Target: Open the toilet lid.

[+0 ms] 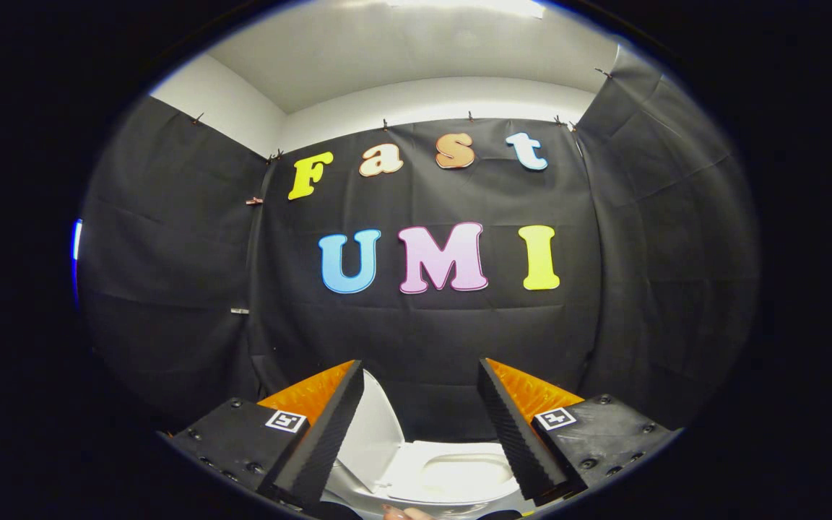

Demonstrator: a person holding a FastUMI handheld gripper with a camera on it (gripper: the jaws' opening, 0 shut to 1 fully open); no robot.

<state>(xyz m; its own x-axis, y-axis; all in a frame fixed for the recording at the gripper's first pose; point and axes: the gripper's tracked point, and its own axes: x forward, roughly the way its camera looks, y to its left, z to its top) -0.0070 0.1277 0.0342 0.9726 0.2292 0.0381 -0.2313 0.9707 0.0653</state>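
Against black cloth wall (423,339), raised toilet lid (373,433) between parted jaws.

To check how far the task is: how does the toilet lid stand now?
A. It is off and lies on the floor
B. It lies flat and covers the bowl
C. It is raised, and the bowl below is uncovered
C: the toilet lid stands raised beside one finger of the open gripper, and the seat and bowl show uncovered between the fingers.

Black cloth wall (430,339) hung across the back and both sides of the booth, creased, pinned along its top edge with small clips (470,115). White wall (430,97) above the cloth, pale ceiling (416,50) overhead.
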